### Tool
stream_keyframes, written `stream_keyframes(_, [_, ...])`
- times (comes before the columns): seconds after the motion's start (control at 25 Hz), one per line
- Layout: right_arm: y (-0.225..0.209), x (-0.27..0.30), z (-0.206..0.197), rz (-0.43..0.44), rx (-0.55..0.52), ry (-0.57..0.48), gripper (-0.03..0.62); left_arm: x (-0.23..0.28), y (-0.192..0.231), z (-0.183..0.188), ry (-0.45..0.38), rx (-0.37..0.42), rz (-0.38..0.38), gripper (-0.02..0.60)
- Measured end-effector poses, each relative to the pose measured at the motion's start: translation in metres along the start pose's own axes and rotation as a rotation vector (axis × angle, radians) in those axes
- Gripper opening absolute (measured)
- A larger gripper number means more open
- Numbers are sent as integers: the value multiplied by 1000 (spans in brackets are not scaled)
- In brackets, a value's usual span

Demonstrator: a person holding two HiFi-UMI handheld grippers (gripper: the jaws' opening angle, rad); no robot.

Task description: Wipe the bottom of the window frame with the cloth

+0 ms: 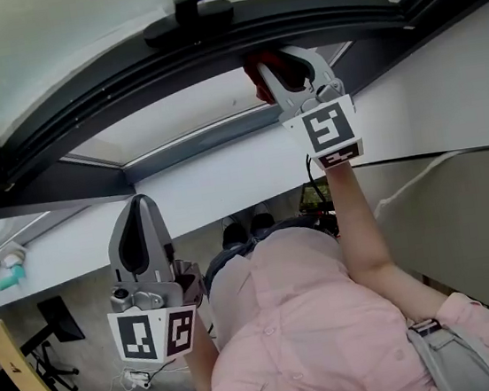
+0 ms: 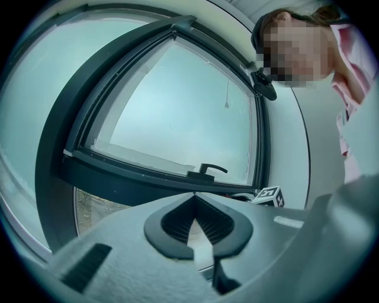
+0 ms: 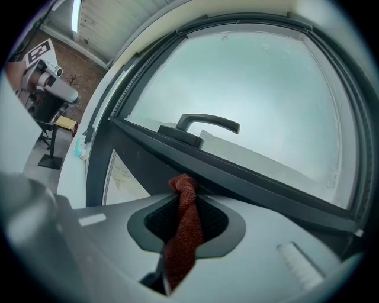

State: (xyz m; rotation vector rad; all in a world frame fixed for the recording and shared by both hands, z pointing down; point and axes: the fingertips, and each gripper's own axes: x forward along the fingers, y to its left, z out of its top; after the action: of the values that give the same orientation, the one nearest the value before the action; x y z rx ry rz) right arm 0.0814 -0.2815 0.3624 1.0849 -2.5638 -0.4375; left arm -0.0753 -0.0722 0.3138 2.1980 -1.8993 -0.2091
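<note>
One gripper working: you are pinching cloth [image 3: 185,228] tight in right gripper [image 1: 288,66], touching window frame [image 3: 266,184] at 12 o'clock; rail running 10-to-4. Left gripper [image 1: 138,204] closed, empty.

The cloth [image 3: 182,234] in the right gripper [image 3: 185,198] is rust-red with a nubbly weave. This gripper and the left gripper [image 2: 194,201] are pale grey with black ribbed pads [image 2: 177,223]. Each bears a marker cube [image 1: 331,129] patterned in black-and-white squares. Just beyond the right gripper, the window frame [image 3: 260,180] is dark grey, its handle [image 3: 204,125] black and the pane [image 3: 266,89] milky blue-green. The person's shirt [image 1: 305,316] is pink.
</note>
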Motion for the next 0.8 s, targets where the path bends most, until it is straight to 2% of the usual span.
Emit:
stream_keyframes(0.24, [0,-10,2,54,79,18,66,4,-14,-1,7,-1,-34,0])
stream_keyframes(0.44, [-15,-44,9,91,261,-48,66,5,-19,-3,6,-3,-61,0])
stream_keyframes(0.56, [-23,-65,8,102,327,-71,67,2,-25,-5,10,-6,-84,0])
stream_keyframes(0.68, [-33,-83,-1,68,329,-70,67,-1,-30,-7,15,-6,-103,0])
stream_keyframes(0.8, [-50,-91,-9,-10,347,-75,67,-5,-31,-10,26,-4,-114,0])
